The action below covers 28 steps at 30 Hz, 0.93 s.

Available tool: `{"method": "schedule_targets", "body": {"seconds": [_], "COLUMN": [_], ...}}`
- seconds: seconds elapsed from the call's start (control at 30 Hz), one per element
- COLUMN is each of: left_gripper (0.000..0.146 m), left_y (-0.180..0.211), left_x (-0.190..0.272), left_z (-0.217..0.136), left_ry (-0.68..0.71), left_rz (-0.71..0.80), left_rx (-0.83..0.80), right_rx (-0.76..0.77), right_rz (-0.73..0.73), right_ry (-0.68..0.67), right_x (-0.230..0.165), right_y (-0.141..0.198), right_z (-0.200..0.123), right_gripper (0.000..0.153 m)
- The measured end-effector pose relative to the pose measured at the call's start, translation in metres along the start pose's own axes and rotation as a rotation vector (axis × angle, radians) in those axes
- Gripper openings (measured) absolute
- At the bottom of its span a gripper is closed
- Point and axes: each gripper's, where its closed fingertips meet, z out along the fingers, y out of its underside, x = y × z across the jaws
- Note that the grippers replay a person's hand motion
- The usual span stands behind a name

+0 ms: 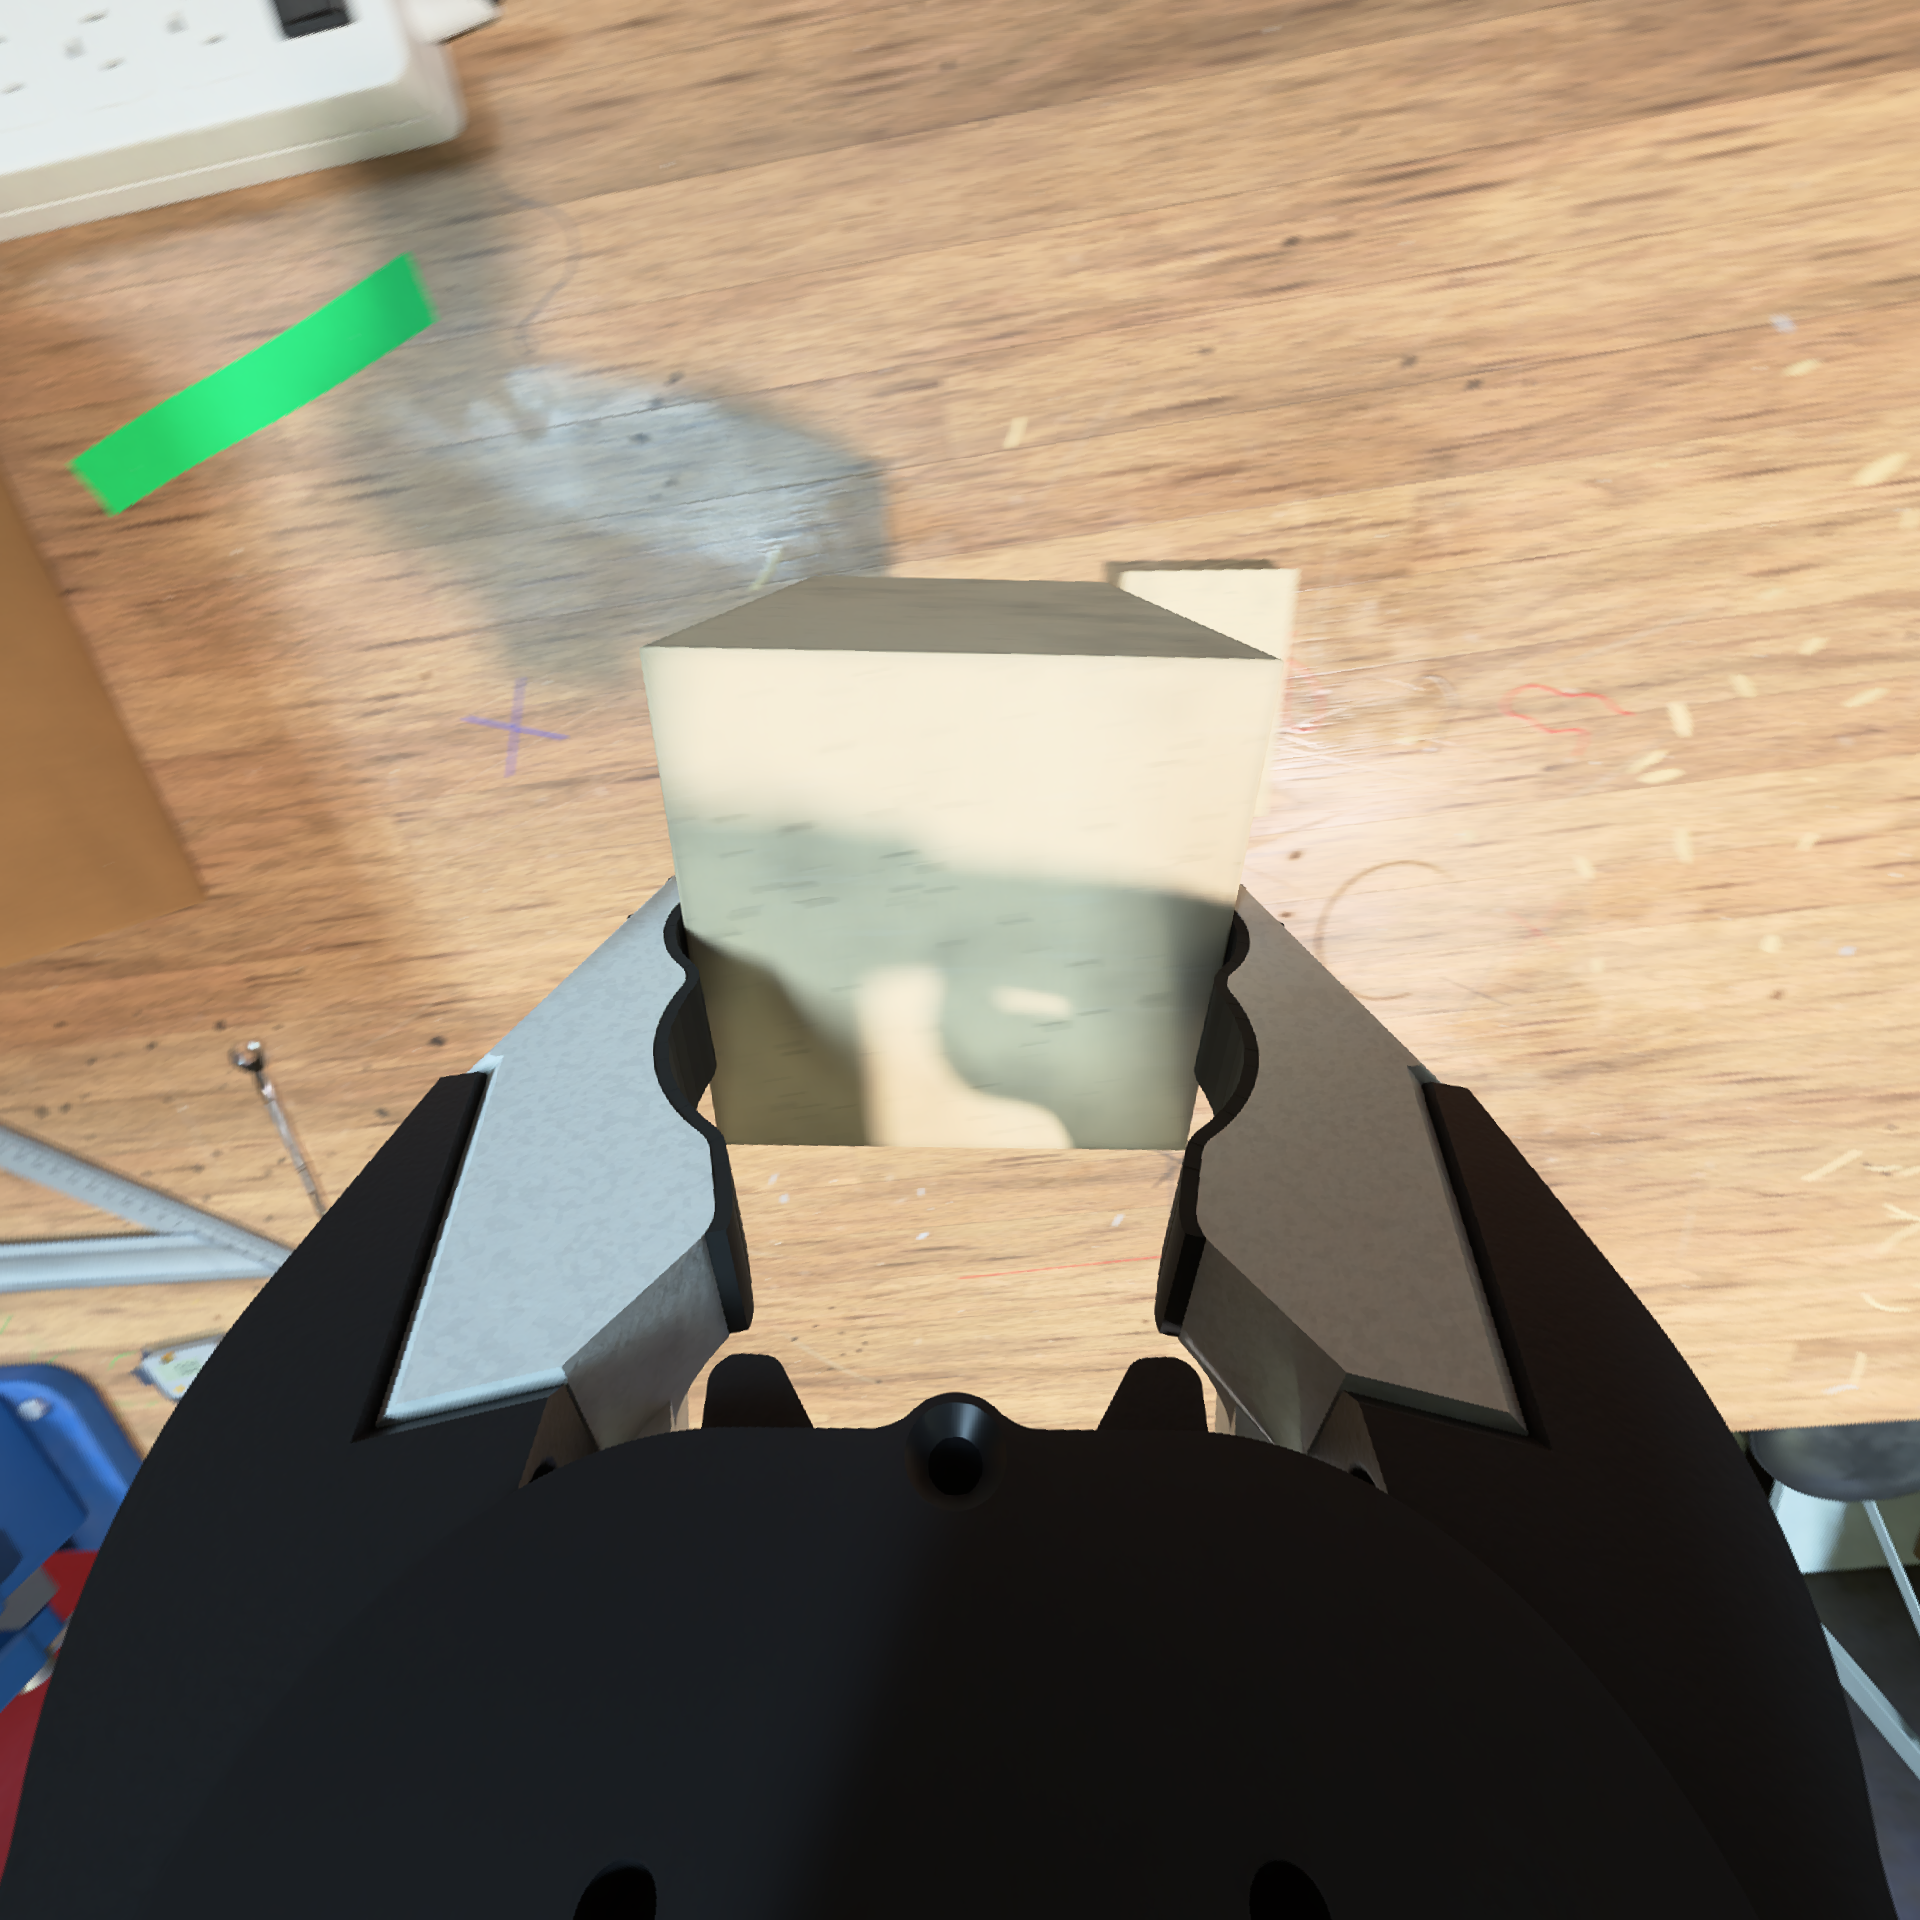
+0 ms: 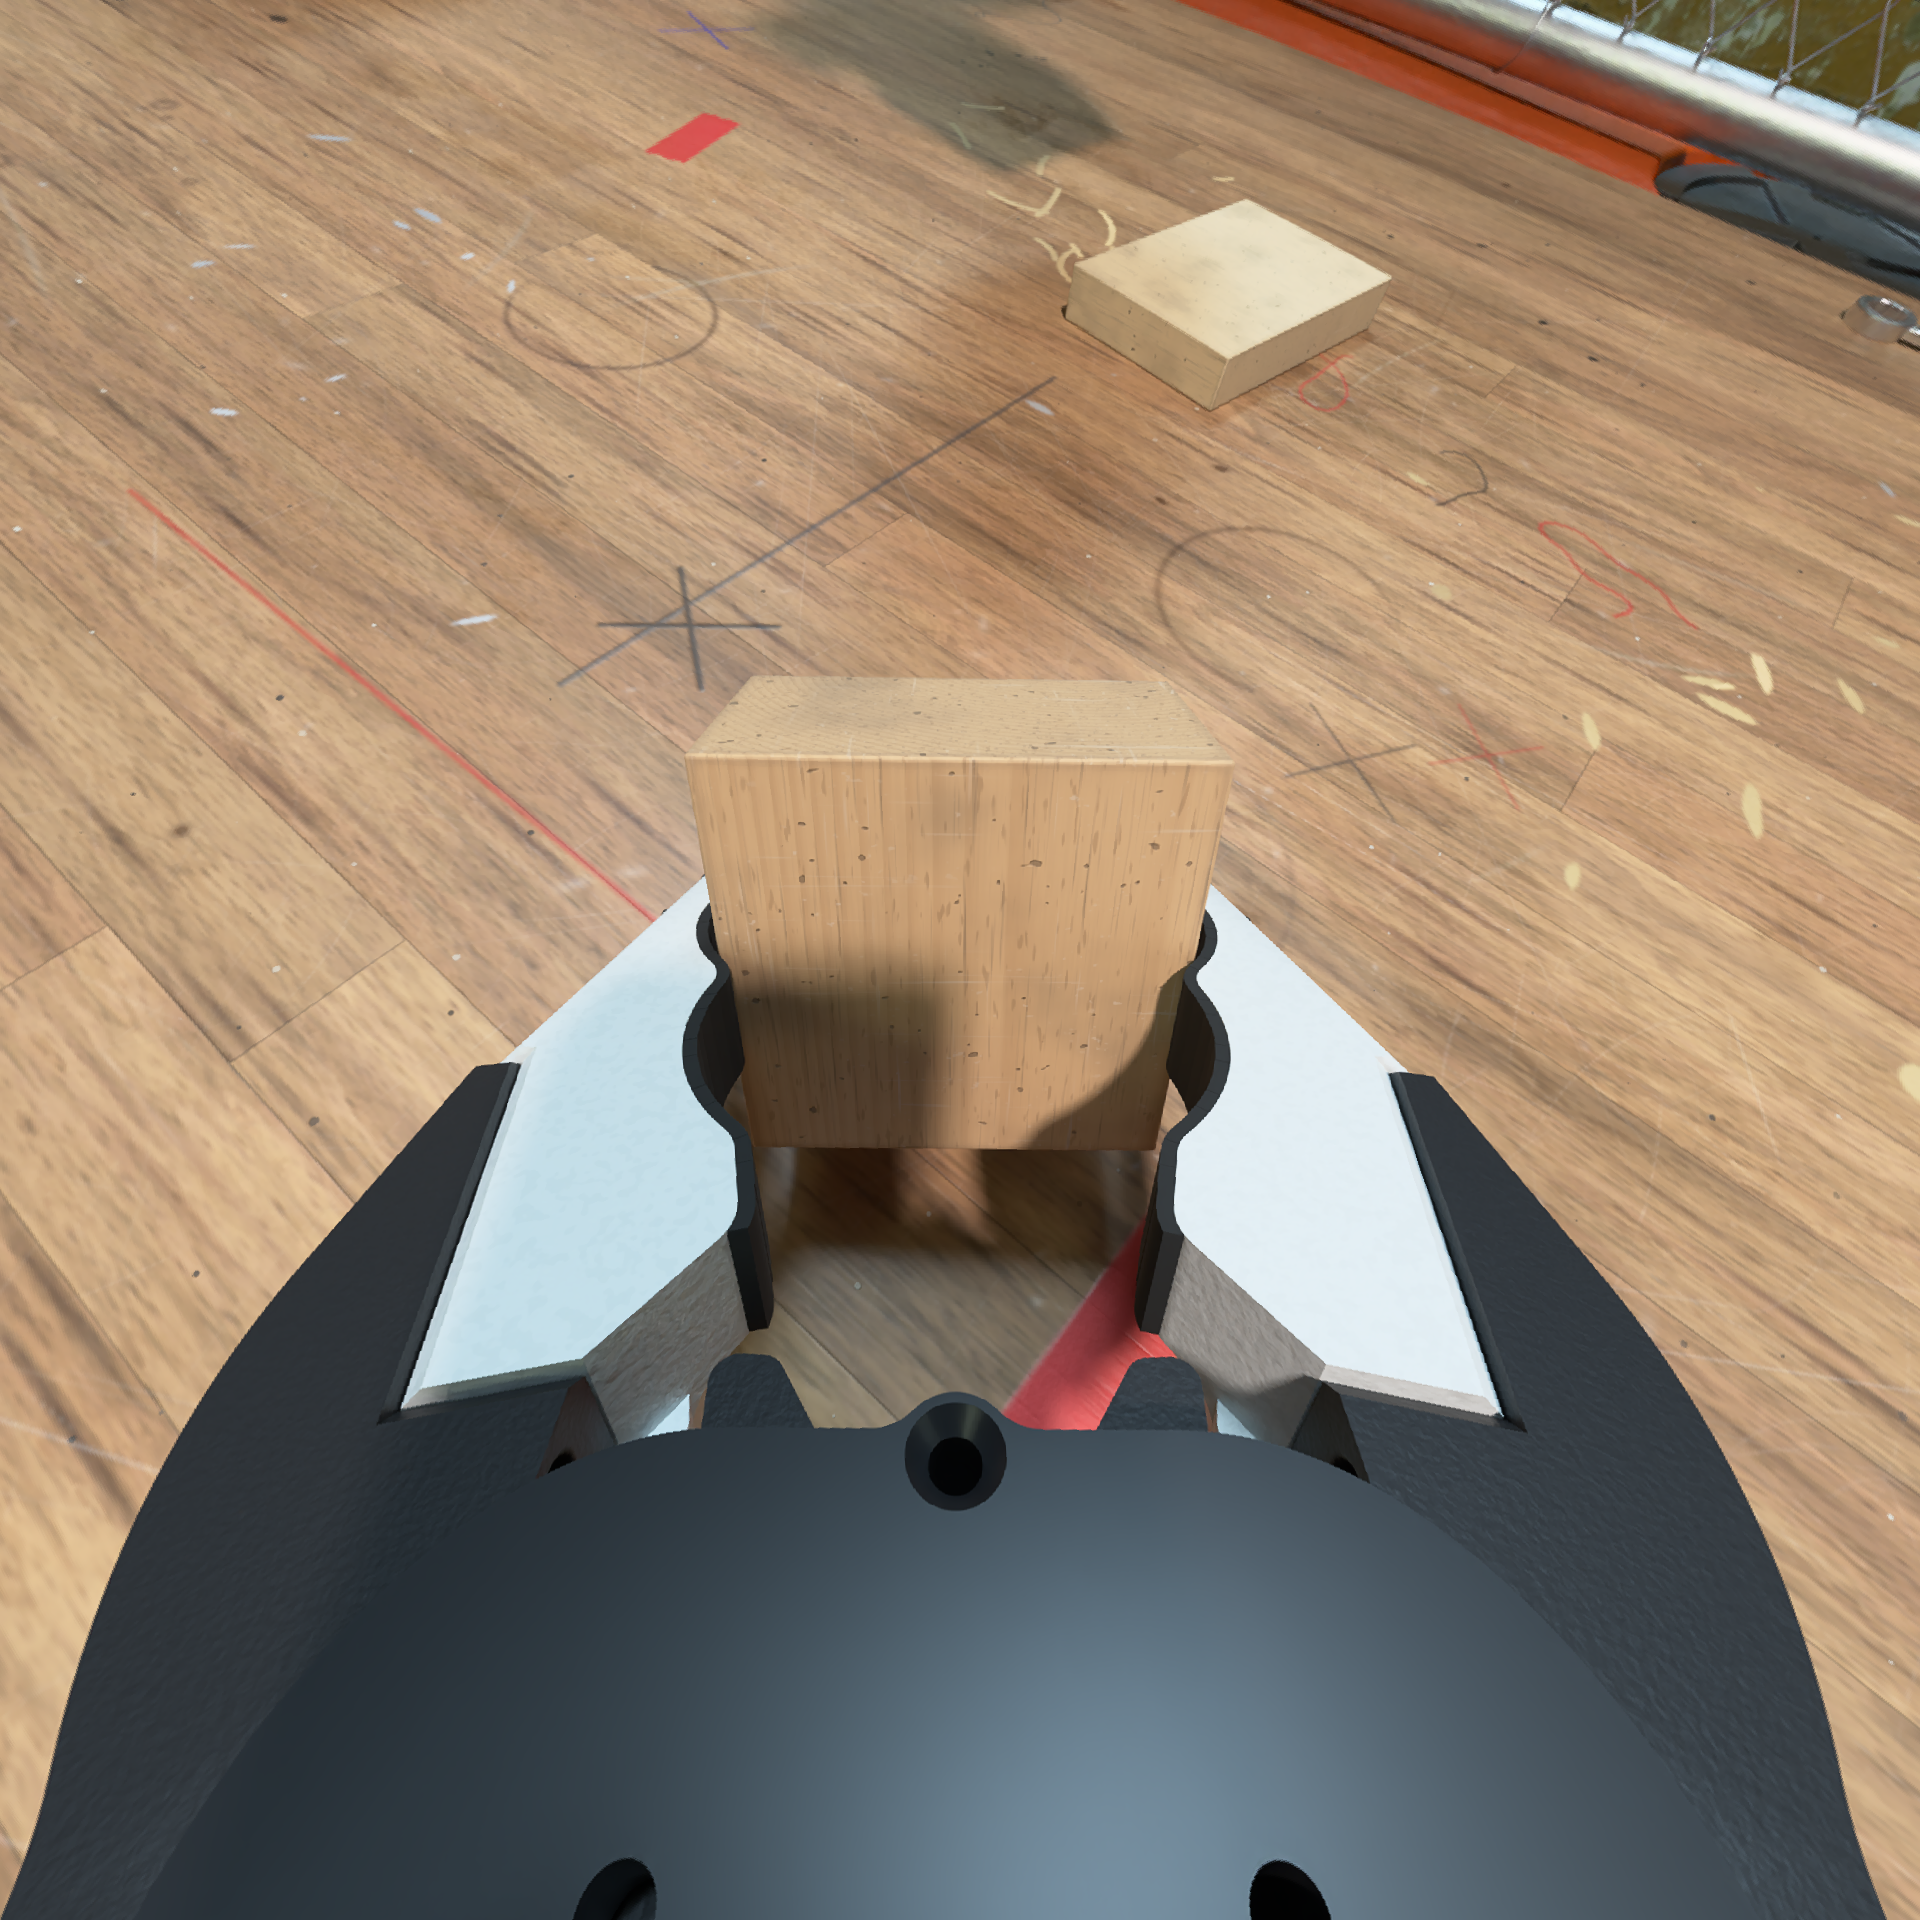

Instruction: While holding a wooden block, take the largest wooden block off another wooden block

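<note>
In the left wrist view my left gripper [image 1: 956,925] is shut on a large pale wooden block [image 1: 956,810], held above the wooden table. A corner of another pale block [image 1: 1216,608] shows behind its top right edge; the rest of it is hidden. In the right wrist view my right gripper [image 2: 956,935] is shut on a smaller tan wooden block [image 2: 956,914], held above the table. A flat pale wooden block [image 2: 1226,296] lies on the table far ahead to the right, apart from both grippers.
In the left wrist view a white power strip [image 1: 187,94] lies at the top left, a green tape strip [image 1: 249,384] below it, a metal ruler [image 1: 114,1236] and blue tool [image 1: 42,1507] at the lower left. In the right wrist view an orange rail [image 2: 1455,94] and metal bar [image 2: 1662,73] edge the table's far right.
</note>
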Motion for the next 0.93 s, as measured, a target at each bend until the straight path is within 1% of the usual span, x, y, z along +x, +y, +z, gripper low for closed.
{"method": "schedule_targets", "body": {"seconds": [0.07, 0.17, 0.3, 0.4, 0.5, 0.6, 0.73, 0.93], "left_gripper": [0.096, 0.096, 0.096, 0.096, 0.096, 0.096, 0.096, 0.096], "left_y": [0.007, 0.020, 0.042, 0.058, 0.075, 0.086, 0.093, 0.102], "left_x": [-0.033, -0.080, -0.133, -0.162, -0.177, -0.189, -0.200, -0.208], "left_z": [0.002, 0.016, 0.052, 0.086, 0.118, 0.138, 0.146, 0.155], "left_ry": [-0.026, -0.050, -0.054, -0.044, -0.005, 0.015, 0.022, 0.032], "left_rz": [-0.016, -0.038, -0.069, -0.097, -0.108, -0.114, -0.081, -0.081], "left_rx": [-0.009, -0.031, -0.078, -0.116, -0.152, -0.152, -0.131, -0.109], "right_rx": [-0.006, -0.014, -0.020, -0.028, -0.036, -0.041, -0.064, -0.083], "right_rz": [0.000, -0.005, -0.007, -0.010, -0.010, -0.005, -0.008, -0.017], "right_ry": [0.002, 0.004, 0.001, -0.003, -0.006, -0.010, -0.018, -0.023], "right_x": [0.000, -0.002, -0.004, -0.005, -0.006, -0.007, -0.009, -0.013], "right_y": [0.002, 0.003, 0.004, 0.005, 0.008, 0.009, 0.012, 0.016], "right_z": [0.000, 0.000, 0.003, 0.005, 0.006, 0.007, 0.008, 0.011], "right_gripper": [0.084, 0.084, 0.084, 0.084, 0.084, 0.084, 0.084, 0.087]}}
